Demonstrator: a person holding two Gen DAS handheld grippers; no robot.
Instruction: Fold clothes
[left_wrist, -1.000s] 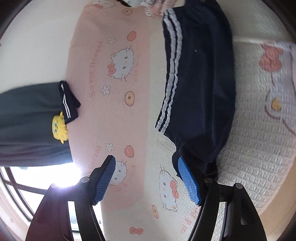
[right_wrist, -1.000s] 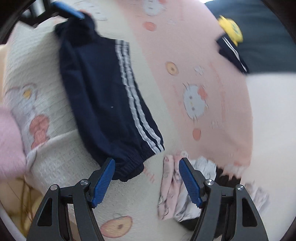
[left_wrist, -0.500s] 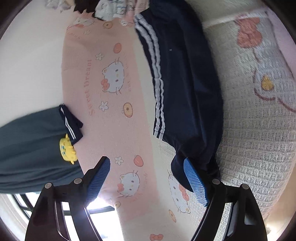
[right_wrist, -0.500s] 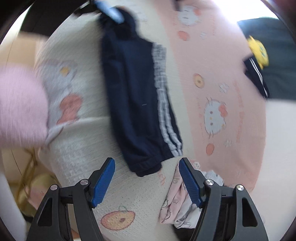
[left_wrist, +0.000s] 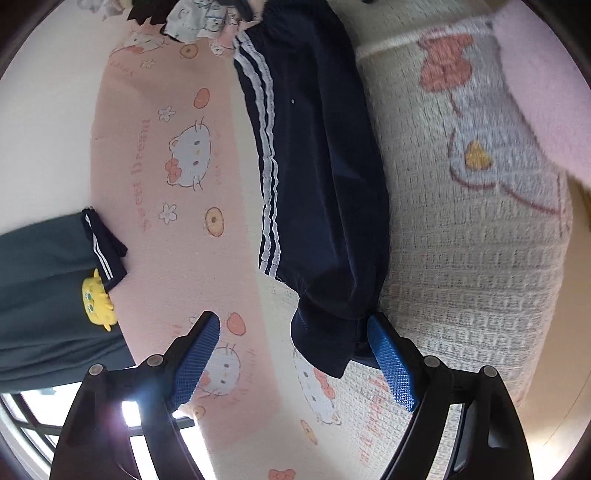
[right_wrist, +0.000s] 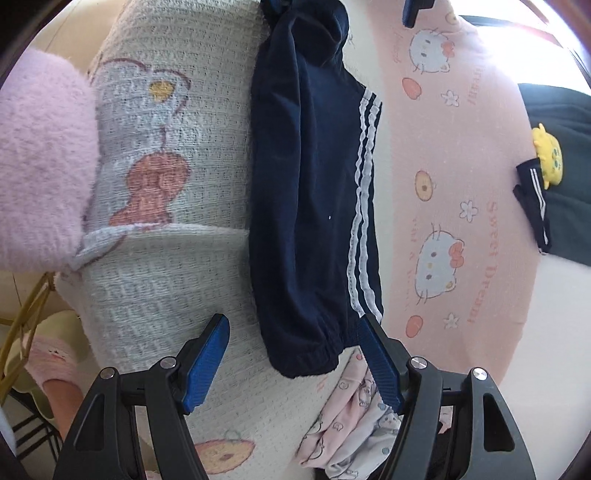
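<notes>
Garment: I see navy track pants (left_wrist: 325, 177) with white side stripes, folded lengthwise into a long strip on the cartoon-cat bedspread (left_wrist: 166, 155).
Left gripper (left_wrist: 295, 365): my jaws have just been opening and stand wide. One end of the pants lies between them, against the right pad, with nothing clamped.
Right gripper (right_wrist: 295, 365): released, jaws wide, straddling the elastic cuff (right_wrist: 306, 354) at the opposite end.
Neighbours: a patterned pink garment (right_wrist: 351, 417) lies just beside the cuff, under my right-hand finger; a dark folded garment (left_wrist: 44, 295) with a yellow patch lies well apart.
Risk: closing there could catch the pink cloth along with the cuff.
Risk: pinching only the top layer could let the lengthwise fold fall open on lifting.
</notes>
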